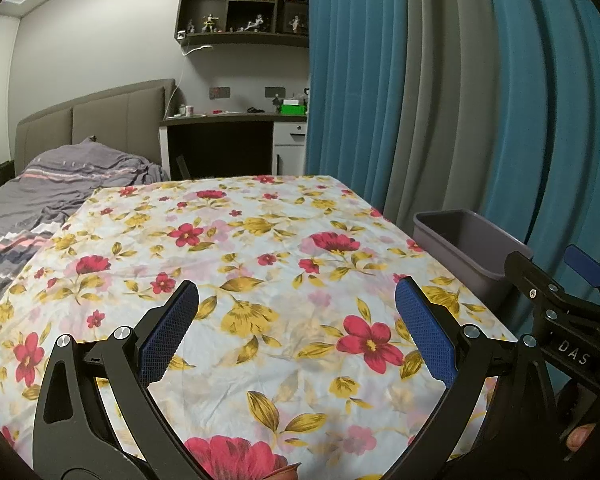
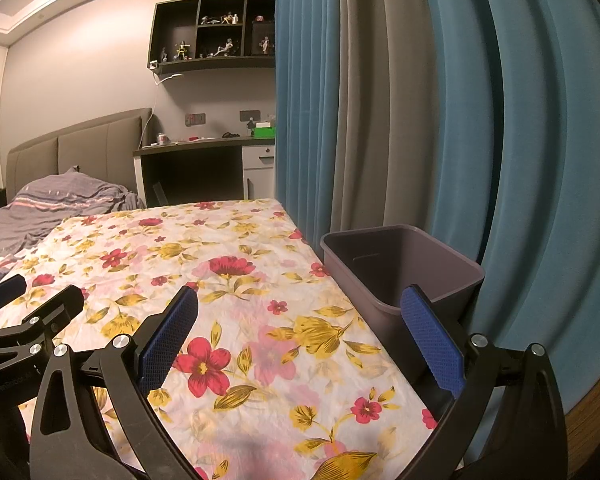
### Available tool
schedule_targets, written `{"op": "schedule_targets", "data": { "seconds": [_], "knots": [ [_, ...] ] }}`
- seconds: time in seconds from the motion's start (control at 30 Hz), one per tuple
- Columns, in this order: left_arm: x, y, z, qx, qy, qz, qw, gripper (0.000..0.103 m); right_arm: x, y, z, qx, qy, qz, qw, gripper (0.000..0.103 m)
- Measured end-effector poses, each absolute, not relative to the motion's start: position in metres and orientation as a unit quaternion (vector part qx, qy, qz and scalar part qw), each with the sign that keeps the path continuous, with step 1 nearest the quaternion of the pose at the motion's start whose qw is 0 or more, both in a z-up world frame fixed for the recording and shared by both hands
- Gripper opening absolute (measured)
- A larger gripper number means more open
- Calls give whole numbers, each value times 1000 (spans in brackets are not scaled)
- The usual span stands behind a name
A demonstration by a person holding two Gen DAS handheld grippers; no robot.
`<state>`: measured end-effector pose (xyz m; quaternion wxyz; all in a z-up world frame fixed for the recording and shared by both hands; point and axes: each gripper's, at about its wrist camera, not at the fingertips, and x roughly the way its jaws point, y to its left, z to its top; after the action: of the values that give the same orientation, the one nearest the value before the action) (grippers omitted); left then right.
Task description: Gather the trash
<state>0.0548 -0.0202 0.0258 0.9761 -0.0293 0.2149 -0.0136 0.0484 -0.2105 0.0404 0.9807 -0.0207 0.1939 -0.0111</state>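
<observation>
Your left tool [image 1: 296, 332] hangs over the near part of the surface [image 1: 260, 240] with its blue pads [image 1: 424, 332] spread wide and nothing between them. In its view, your right tool [image 1: 560, 292] shows at 3 o'clock, and a fingertip [image 1: 580, 436] peeks in at about 4 o'clock. Your right tool [image 2: 300, 336] is spread wide too and holds nothing; its right-hand pad [image 2: 432, 340] overlaps the near rim of the grey bin [image 2: 380, 280], and your left tool [image 2: 32, 312] sits at 9 o'clock in that view.

The flowered cloth [image 2: 228, 280] covers the surface, and no loose trash shows on it in either view. The bin stands just beside the surface's right edge, at about 2 o'clock from the right tool; what can be seen of its inside holds nothing. Behind it hang the blue and grey curtains [image 2: 420, 120]. Farther out, at 10 o'clock, lies the bed [image 1: 60, 184] with a grey striped cover, and beyond it at 12 o'clock a desk [image 1: 236, 118] under a dark wall shelf [image 1: 240, 4] of small figures.
</observation>
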Motion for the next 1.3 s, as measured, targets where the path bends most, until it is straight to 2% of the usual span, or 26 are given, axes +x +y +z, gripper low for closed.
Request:
{"op": "schedule_targets", "data": {
  "seconds": [1.3],
  "knots": [
    [53, -26, 34, -29, 215, -17, 976, 97, 47, -211, 45, -20, 190, -10, 981, 97]
  ]
}}
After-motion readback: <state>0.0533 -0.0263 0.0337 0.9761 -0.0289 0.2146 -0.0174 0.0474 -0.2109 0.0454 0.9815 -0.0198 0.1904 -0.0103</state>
